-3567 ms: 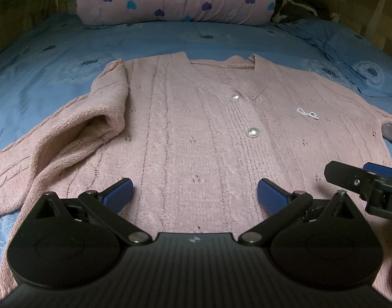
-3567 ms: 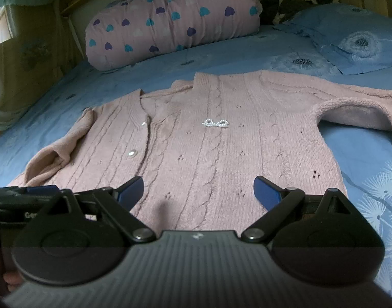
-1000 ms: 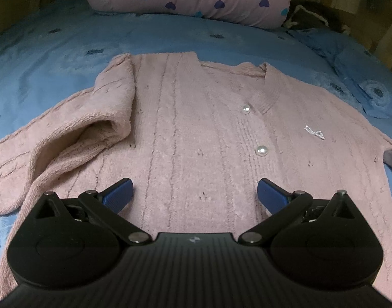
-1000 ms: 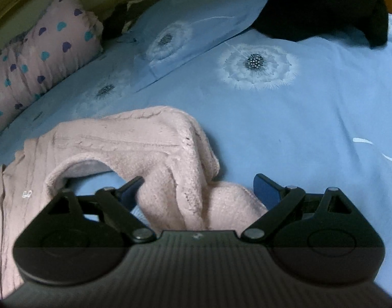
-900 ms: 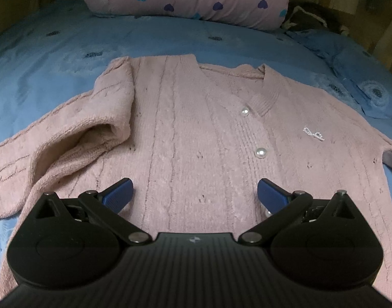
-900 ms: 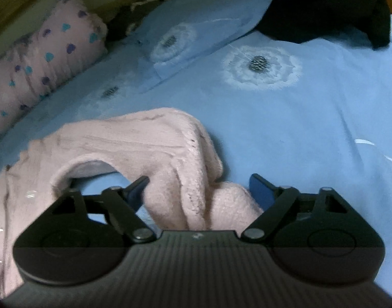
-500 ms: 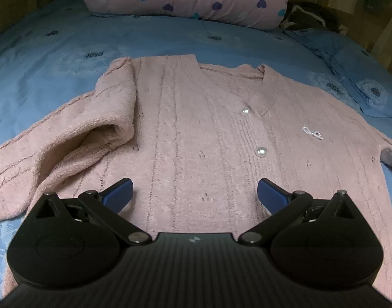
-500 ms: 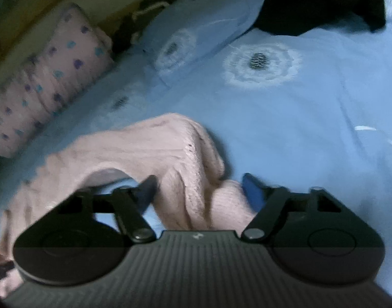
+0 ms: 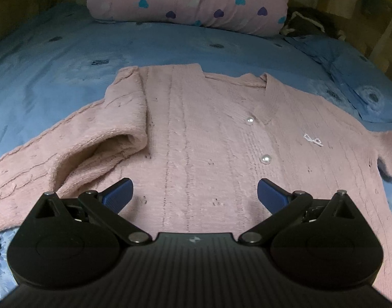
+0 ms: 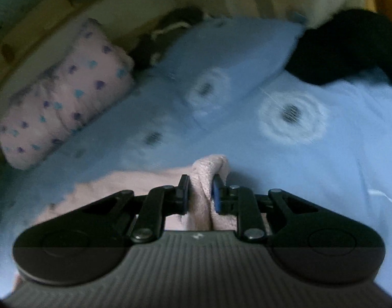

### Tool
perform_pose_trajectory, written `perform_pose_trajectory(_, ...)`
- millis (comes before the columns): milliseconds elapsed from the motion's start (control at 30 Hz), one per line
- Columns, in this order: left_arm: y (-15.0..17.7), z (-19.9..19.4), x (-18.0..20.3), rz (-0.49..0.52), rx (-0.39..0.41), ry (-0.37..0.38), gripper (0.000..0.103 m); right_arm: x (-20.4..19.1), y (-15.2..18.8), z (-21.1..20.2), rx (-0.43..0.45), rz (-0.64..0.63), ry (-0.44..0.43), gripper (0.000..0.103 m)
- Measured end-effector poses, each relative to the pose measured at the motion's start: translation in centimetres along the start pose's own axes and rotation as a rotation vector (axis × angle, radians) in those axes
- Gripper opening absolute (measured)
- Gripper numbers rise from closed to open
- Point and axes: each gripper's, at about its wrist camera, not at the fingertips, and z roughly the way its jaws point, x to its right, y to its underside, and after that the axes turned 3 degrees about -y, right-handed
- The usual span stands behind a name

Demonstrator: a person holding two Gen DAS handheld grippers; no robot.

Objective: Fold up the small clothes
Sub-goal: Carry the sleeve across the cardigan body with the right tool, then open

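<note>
A pink knit cardigan [image 9: 208, 133] with pearl buttons lies face up on the blue bed sheet [image 9: 55, 59]. Its left sleeve [image 9: 75, 154] lies bunched at the left. My left gripper [image 9: 194, 195] is open and empty, hovering over the cardigan's lower hem. In the right wrist view my right gripper [image 10: 200, 192] is shut on a fold of the cardigan's right sleeve [image 10: 203, 177], which is pinched between the blue pads and lifted off the sheet. The view is blurred.
A pink pillow with heart print [image 9: 188, 2] lies at the head of the bed, also in the right wrist view [image 10: 62, 97]. A blue pillow [image 10: 221, 56] and a black garment [image 10: 344, 48] lie at the right. A dark item [image 9: 306, 23] sits beside the pillow.
My right gripper has closed on the right sleeve and lifted it, with the view swinging. The left gripper has stayed open over the hem, nearly still.
</note>
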Motion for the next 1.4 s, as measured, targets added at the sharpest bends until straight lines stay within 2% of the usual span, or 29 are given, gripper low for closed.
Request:
perform_pose_trajectory(167, -0.1, -0.1, -0.3, -0.004, -0.002, -0.001, 0.103, -5.3, -1.2, -0.7, 0.012, -0.089, -0.106, 0.022)
perform_pose_trajectory(400, -0.3, -0.4, -1.0, -0.024, 0.005, -0.003, 0.103, -13.3, 0.6, 0.0, -0.025, -0.262, -0.236, 0.022)
perform_pose_trajectory(667, -0.6, -0.5, -2.4, -0.049, 0.011, -0.035, 0.103, -21.9, 6.4, 2.6, -0.094, -0.455, -0.381, 0.022)
perform_pose_trajectory(867, -0.7, -0.3, -3.2, -0.062, 0.009, -0.063, 0.103, -25.3, 11.4, 7.4, -0.234, -0.503, -0.42, 0.021)
perform_pose_trajectory(1000, -0.6, -0.1, -3.2, -0.05, 0.01, -0.079, 0.103, -25.8, 13.5, 9.4, -0.29, -0.476, -0.464, 0.023)
perform_pose_trajectory(1067, -0.6, -0.1, -3.1, -0.047, 0.013, -0.079, 0.103, -25.7, 13.9, 9.3, -0.284, -0.468, -0.477, 0.036)
perform_pose_trajectory(1100, -0.5, -0.1, -3.0, -0.047, 0.018, -0.073, 0.103, -25.4, 13.9, 9.1, -0.275, -0.467, -0.487, 0.046)
perform_pose_trajectory(1133, -0.4, -0.1, -2.8, -0.044, 0.022, -0.067, 0.103, -25.0, 13.9, 8.8, -0.259, -0.464, -0.499, 0.051)
perform_pose_trajectory(1300, -0.2, -0.4, -0.6, 0.035, 0.035, -0.037, 0.103, -20.8, 12.1, 7.7, -0.19, -0.412, -0.473, 0.052)
perform_pose_trajectory(1400, -0.4, -0.9, 0.9, 0.057, 0.031, -0.03, 0.103, -18.1, 11.4, 7.6, -0.155, -0.434, -0.36, 0.052)
